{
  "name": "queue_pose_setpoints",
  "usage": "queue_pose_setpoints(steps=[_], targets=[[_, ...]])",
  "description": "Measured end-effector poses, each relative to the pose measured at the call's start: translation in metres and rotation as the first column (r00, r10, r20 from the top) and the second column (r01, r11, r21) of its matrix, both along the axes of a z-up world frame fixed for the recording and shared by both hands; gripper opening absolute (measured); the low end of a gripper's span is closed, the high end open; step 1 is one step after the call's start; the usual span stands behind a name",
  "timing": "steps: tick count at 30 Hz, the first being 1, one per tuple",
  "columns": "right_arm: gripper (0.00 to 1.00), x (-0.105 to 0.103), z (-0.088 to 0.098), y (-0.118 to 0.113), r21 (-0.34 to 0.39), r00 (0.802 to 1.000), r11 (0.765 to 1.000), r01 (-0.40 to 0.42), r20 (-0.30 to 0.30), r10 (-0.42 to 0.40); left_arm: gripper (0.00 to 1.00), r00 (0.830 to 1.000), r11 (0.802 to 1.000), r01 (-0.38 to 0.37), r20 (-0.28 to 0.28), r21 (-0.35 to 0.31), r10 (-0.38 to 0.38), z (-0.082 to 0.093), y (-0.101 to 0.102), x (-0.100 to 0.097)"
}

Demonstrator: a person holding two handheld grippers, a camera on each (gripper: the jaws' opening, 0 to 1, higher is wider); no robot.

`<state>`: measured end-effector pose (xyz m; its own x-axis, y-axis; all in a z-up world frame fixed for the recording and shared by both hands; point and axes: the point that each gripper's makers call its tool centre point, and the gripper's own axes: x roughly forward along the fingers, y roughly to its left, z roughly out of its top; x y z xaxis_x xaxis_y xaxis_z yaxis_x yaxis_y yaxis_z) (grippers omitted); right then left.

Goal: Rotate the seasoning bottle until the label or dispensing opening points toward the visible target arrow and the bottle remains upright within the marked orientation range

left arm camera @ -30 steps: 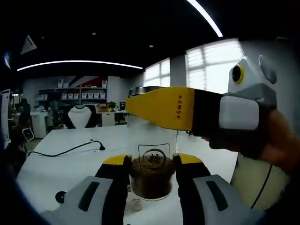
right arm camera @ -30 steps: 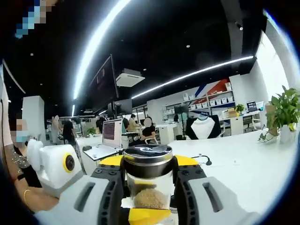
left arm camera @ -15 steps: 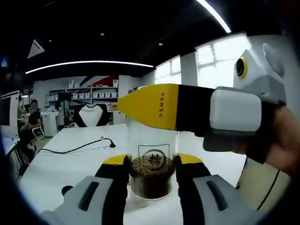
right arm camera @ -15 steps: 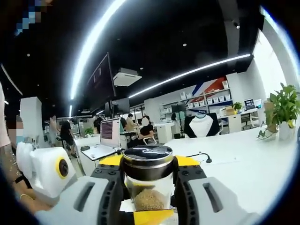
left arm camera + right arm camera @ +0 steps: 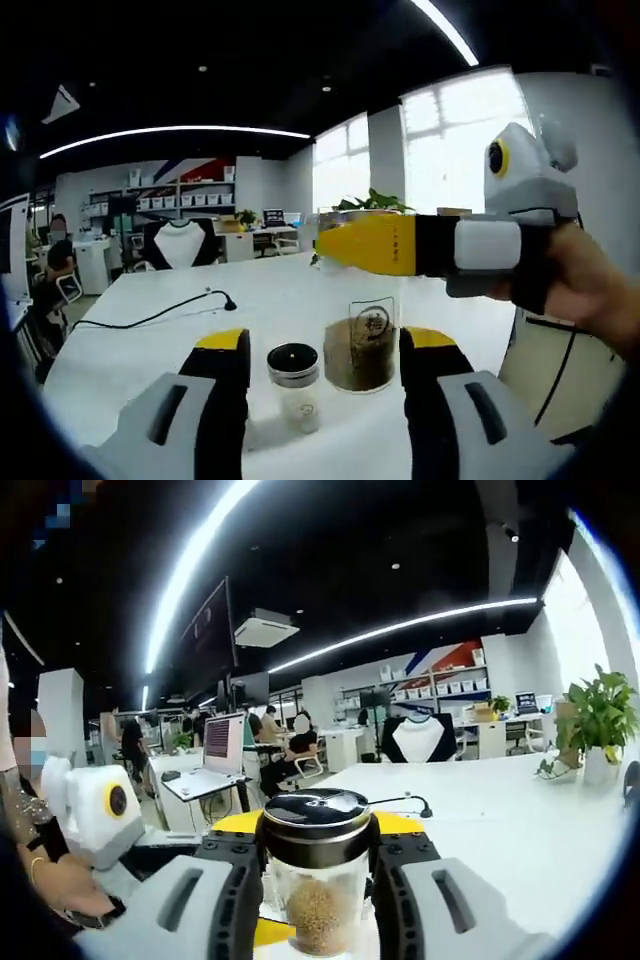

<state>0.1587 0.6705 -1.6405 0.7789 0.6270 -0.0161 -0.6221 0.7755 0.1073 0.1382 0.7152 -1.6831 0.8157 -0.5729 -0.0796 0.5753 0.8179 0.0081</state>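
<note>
1. My left hand-held gripper has its yellow-tipped jaws spread wide apart, touching nothing.
2. Between those open jaws, in the left gripper view, the seasoning bottle stands upright on the white bench, nearer the right-hand jaw. It is a clear jar holding brown granules, with a printed round mark and a character on the side facing my left camera.
3. My right hand-held gripper is clamped on the seasoning bottle just under its dark, silver-rimmed cap, one jaw pressing on each side.
4. In the left gripper view, my right hand-held gripper reaches in from the right, its yellow jaw lying across the top of the bottle, with my hand wrapped around its grey body.
5. A smaller clear shaker with a black lid stands upright on the bench just beside the seasoning bottle, between my left jaws.
6. A black cable trails across the bench farther back.
7. In the right gripper view, a potted plant sits near the bench's far right edge.
</note>
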Motion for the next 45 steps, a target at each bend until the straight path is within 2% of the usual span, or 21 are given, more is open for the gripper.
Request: queue_pose_setpoints(steps=[5,11,12,14,20,24,28,30,32,35,39,45], targets=[[0.38,0.008,-0.010,-0.020,-0.007,0.999,0.999,0.047,-0.020,-0.047,0.81,1.000,0.999,-0.028,-0.006,0.030,0.028,-0.001,0.021,0.005],[0.38,0.015,-0.026,-0.027,-0.047,0.998,0.998,0.048,-0.035,-0.050,0.84,0.999,0.994,-0.033,-0.003,0.101,0.033,-0.007,0.043,0.002],[0.38,0.017,-0.032,-0.028,-0.069,0.998,0.997,0.041,-0.042,-0.044,0.84,0.999,0.993,-0.040,-0.010,0.110,0.042,-0.009,0.048,0.001],[0.38,0.020,-0.042,-0.030,-0.099,0.998,0.994,0.039,-0.052,-0.045,0.84,0.997,0.991,-0.040,-0.062,0.130,0.048,-0.015,0.057,-0.003],[0.38,0.029,-0.061,-0.038,-0.123,0.996,0.992,0.033,-0.074,-0.043,0.85,0.996,0.990,-0.079,-0.028,0.118,0.083,-0.004,0.080,-0.008],[0.38,0.035,-0.069,-0.041,-0.127,0.996,0.992,0.024,-0.087,-0.035,0.87,0.993,0.985,-0.110,-0.022,0.135,0.114,-0.002,0.097,-0.008],[0.38,0.041,-0.079,-0.042,-0.165,0.995,0.986,0.001,-0.098,-0.017,0.87,0.988,0.980,-0.145,-0.025,0.136,0.150,-0.002,0.112,-0.007],[0.38,0.045,-0.086,-0.043,-0.171,0.994,0.985,-0.017,-0.113,-0.002,0.87,0.984,0.973,-0.172,-0.026,0.152,0.178,-0.004,0.121,-0.006],[0.38,0.047,-0.092,-0.042,-0.171,0.992,0.985,-0.029,-0.126,0.007,0.87,0.978,0.958,-0.200,-0.015,0.206,0.207,-0.006,0.130,-0.006],[0.38,0.048,-0.103,-0.044,-0.176,0.986,0.984,-0.037,-0.166,0.008,0.87,0.977,0.957,-0.204,-0.020,0.207,0.213,-0.008,0.133,-0.007],[0.38,0.047,-0.114,-0.046,-0.208,0.984,0.977,-0.039,-0.177,0.002,0.86,0.976,0.957,-0.210,-0.019,0.198,0.218,-0.008,0.135,-0.007],[0.38,0.050,-0.125,-0.051,-0.205,0.979,0.978,-0.046,-0.206,0.003,0.86,0.975,0.955,-0.208,-0.033,0.211,0.219,-0.013,0.136,-0.006]])
